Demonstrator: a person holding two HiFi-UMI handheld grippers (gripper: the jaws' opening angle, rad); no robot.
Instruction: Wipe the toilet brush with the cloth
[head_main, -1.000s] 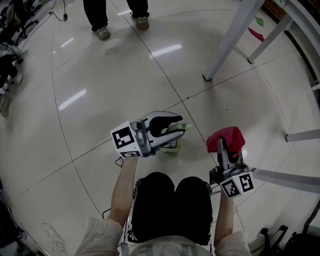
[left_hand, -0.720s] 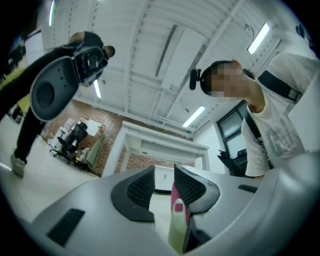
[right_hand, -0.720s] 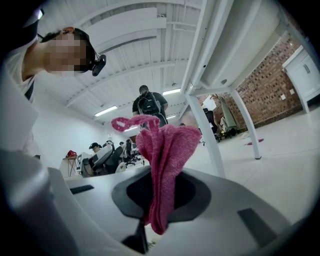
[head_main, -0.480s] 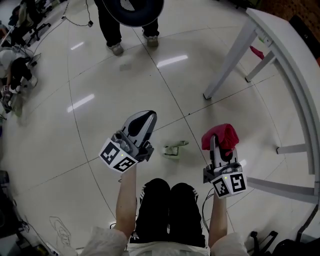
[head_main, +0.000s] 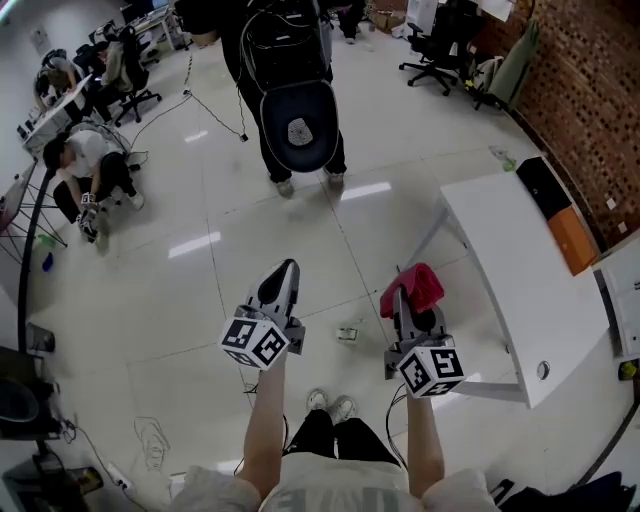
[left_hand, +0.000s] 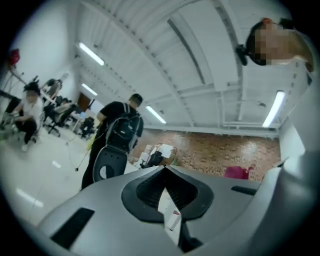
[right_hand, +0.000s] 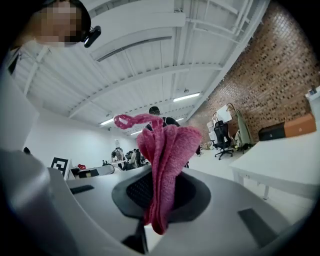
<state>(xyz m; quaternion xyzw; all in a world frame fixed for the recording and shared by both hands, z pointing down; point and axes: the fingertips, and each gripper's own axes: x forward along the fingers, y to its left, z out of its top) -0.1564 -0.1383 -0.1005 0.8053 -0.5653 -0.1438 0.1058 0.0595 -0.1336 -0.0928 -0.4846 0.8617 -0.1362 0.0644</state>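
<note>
Head view: the left gripper (head_main: 287, 270) was clenched on nothing, its smooth grey jaws tapering to one point. The right gripper (head_main: 405, 295) grasped a crumpled pink cloth (head_main: 414, 282). The toilet brush (head_main: 348, 333) lay on the glossy tiled floor (head_main: 180, 300), below and between both grippers (a small pale shape, detail lost).

Left gripper view: ribbed dark pads (left_hand: 150, 190) met at the tip, with a brick wall (left_hand: 215, 155) beyond.

Right gripper view: only here the cloth's fleecy folds showed, pinched upright between the jaws, with a white table (right_hand: 285, 165) to their right.
</note>
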